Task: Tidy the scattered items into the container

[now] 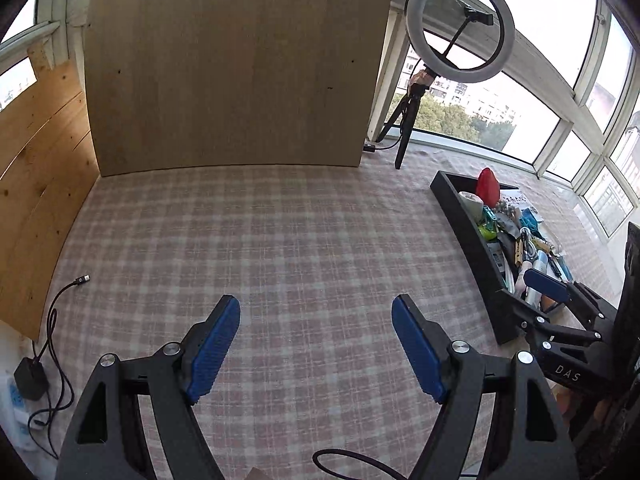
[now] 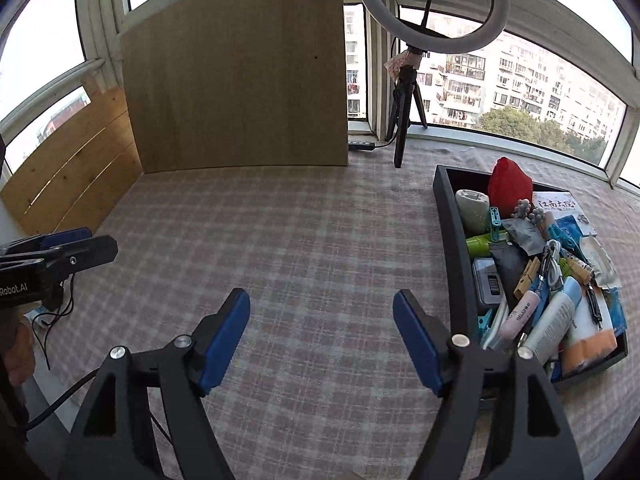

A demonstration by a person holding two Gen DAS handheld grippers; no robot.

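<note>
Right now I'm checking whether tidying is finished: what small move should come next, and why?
Probably pull both grippers back and stop. The left gripper and right gripper are open with nothing between them, the black tray is heaped with items, and the checked tablecloth shows nothing loose except a cable end at its left edge.

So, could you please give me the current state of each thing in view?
left gripper: open, nothing between its fingers.
right gripper: open, empty.
black tray: heaped full with small items.
checked tablecloth: no loose items visible on it.
ring light: upright on its tripod, unlit.
</note>
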